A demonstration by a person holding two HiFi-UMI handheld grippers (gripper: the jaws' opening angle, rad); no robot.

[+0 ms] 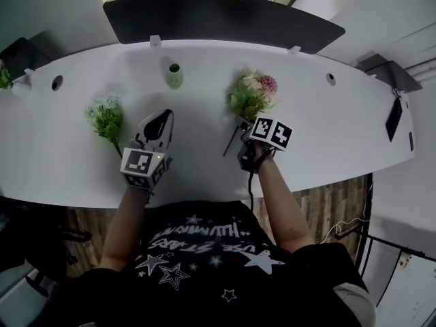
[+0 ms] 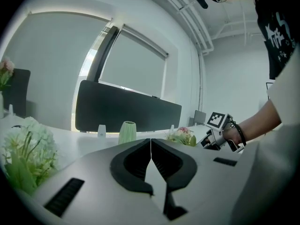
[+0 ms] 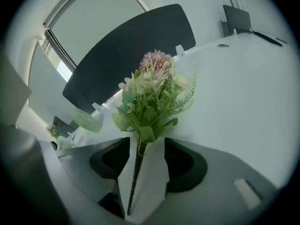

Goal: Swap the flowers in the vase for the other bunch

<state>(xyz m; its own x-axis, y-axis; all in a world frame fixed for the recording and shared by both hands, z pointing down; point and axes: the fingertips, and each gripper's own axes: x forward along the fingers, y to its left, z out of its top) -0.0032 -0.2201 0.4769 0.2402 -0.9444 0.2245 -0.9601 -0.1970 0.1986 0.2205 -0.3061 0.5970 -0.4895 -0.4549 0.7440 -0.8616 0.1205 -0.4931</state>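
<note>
An empty pale green vase (image 1: 174,75) stands upright at the back of the white table (image 1: 327,128). The pink-and-cream bunch (image 1: 253,94) lies on the table to its right, stem toward me. My right gripper (image 1: 244,152) is at that stem. In the right gripper view its jaws (image 3: 146,144) stand open with the dark stem (image 3: 136,172) running between them, pads not pressing. The white-green bunch (image 1: 105,118) lies at the left. My left gripper (image 1: 162,120) is shut and empty just right of it, pointing toward the vase (image 2: 127,132).
A dark screen panel (image 1: 218,19) runs along the table's far edge, with small white clips (image 1: 155,41) in front. Round cable holes (image 1: 57,82) sit near both ends. A black tag (image 1: 394,118) hangs at the right end. The near table edge is against my body.
</note>
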